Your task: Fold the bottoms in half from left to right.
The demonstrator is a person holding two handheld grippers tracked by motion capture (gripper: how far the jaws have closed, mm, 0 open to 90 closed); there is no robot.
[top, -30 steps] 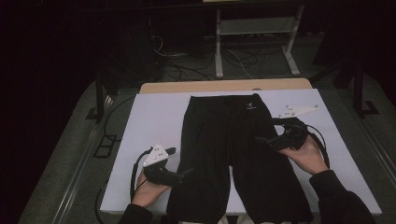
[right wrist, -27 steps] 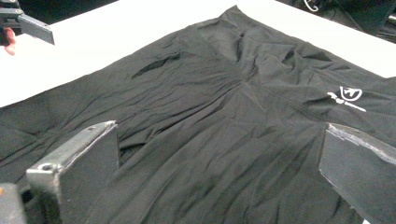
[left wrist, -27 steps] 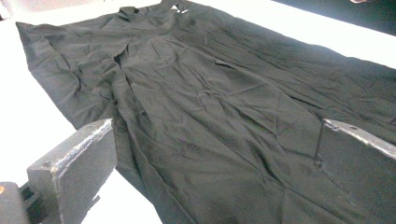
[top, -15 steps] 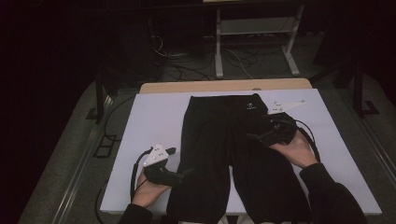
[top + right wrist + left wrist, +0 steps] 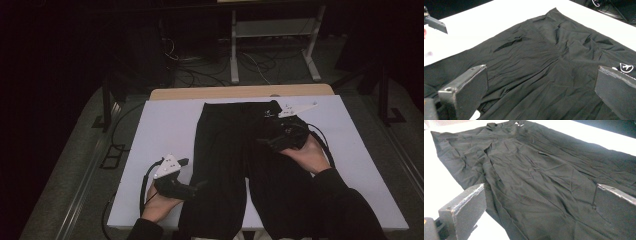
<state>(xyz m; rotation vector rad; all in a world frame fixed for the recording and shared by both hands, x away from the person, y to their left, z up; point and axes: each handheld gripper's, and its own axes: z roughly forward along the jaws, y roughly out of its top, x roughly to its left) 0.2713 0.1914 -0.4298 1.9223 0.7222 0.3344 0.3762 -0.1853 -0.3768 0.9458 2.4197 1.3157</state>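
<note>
The black trousers (image 5: 240, 165) are running off the bottom edge; the right gripper (image 5: 267, 142) is now sitting further left, the left gripper (image 5: 197, 187) unmoved, all jaws apart.

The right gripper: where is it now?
In the high view the right gripper is over the black trousers, on their right side just below the waistband, jaws open, pointing toward the middle of the white table.
</note>
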